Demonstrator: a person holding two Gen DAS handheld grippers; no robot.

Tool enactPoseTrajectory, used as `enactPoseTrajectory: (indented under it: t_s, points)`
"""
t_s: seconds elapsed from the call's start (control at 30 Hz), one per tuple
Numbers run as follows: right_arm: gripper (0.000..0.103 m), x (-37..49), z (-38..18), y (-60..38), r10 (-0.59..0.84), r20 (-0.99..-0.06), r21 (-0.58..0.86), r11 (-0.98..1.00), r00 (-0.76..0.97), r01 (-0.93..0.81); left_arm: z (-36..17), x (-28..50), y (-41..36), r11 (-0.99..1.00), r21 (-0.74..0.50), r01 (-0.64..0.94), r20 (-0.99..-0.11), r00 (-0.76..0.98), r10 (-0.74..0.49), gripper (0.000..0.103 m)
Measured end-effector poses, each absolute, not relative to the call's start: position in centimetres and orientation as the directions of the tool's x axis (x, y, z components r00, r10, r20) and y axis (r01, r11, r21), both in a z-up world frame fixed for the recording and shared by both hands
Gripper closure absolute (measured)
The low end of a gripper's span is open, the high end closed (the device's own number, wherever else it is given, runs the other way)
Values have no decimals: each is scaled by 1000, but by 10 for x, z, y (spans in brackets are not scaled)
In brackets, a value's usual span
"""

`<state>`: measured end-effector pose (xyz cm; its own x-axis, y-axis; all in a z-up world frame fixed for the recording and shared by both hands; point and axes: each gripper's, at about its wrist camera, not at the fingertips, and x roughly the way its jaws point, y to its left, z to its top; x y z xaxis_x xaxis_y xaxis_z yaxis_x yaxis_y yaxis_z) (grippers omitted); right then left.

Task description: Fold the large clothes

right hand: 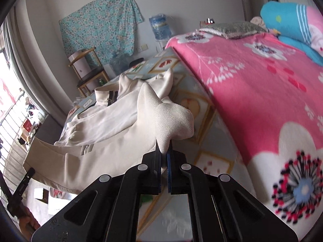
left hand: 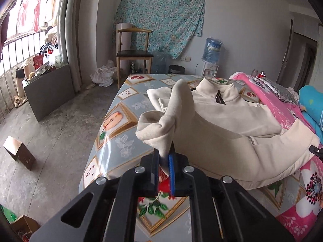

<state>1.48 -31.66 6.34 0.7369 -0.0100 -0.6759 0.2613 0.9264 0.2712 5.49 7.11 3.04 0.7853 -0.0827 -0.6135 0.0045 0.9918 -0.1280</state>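
Note:
A cream zip-up jacket lies spread on the bed, collar toward the far end. My left gripper is shut on its ribbed left sleeve cuff and holds it lifted above the mattress. My right gripper is shut on the other sleeve cuff and holds it raised over the jacket's body. The left gripper's tip shows at the left edge of the right wrist view. The right gripper's tip shows at the right edge of the left wrist view.
The bed has a patterned blue-grey sheet and a pink floral blanket with pillows on the right. A wooden chair, a water dispenser, a low cabinet and a cardboard box stand on the floor around it.

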Motion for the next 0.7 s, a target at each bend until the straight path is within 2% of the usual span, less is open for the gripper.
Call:
enactPoseTrajectory:
  t_s: [0.17,0.23,0.3,0.33,0.37,0.4,0.43,0.47,0.6,0.7]
  points:
    - [97,6,33,-321,32,-744,304,906,667,295,-2,43,88,991,-130,-37,-726,684,-69,97]
    - [93,15,19,-323,43,-781,293,907,623,304,-15,45,94,987,-155,-47,-761,643,-89,91]
    - [83,23,11,-324,16,-817,244,916,576,320,-21,47,102,975,-215,-57,-771,622,-134,88]
    - [77,26,10,-323,7,-831,220,923,556,316,-21,45,107,969,-239,-61,-771,619,-151,82]
    - [65,27,11,-322,-1,-837,203,929,548,311,-20,43,111,968,-243,-66,-767,624,-150,79]
    - [57,26,12,-321,-9,-839,186,935,544,303,-16,39,115,970,-233,-73,-759,637,-134,70]
    - [44,23,16,-319,-22,-841,164,942,541,293,-12,37,119,973,-219,-79,-750,651,-116,62]
    - [36,21,18,-318,-43,-841,136,948,540,287,-8,33,124,975,-206,-81,-742,662,-102,58]
    - [32,14,34,-317,-119,-844,32,962,522,271,14,35,139,984,-149,-99,-722,691,-40,47]
    - [31,15,56,-325,-110,-817,65,958,567,279,38,51,143,986,-142,-88,-693,720,-35,43]
